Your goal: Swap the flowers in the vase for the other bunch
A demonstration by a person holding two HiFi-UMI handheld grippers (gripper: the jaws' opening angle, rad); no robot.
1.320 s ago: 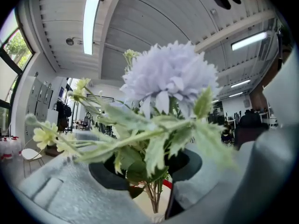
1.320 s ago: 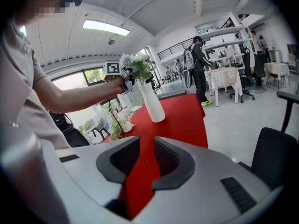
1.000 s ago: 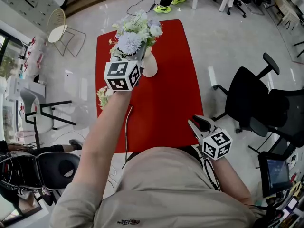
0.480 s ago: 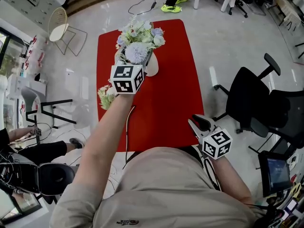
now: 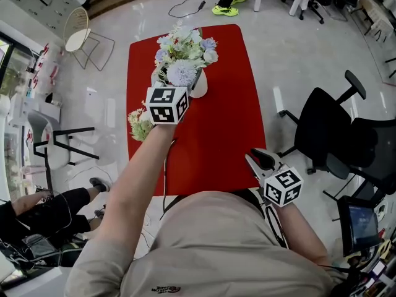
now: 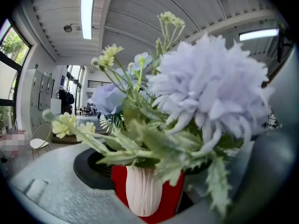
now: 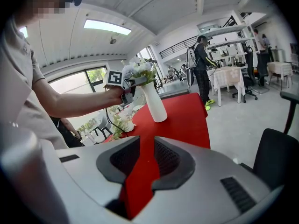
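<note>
Hovering at the white ribbed ceramic vase [image 5: 199, 86], the left claw [image 5: 181, 79] has its jaws spread wide; they have just been opening. I see the bunch of pale lilac and white artificial flowers [image 5: 184, 47] standing between them, and in the left gripper view the pads look clear of it. Its stems go down into the vase mouth. The vase stands upright toward the far end of the long red counter [image 5: 216, 135].

A second bunch, cream blooms with green leaves [image 5: 140, 127], lies at the counter's left edge, near the left claw's marker cube.

The right claw [image 7: 145, 157] sits low by the counter's near right corner, well apart from the vase. Its jaws are a little apart and grip nothing; only red counter shows through the gap.
</note>
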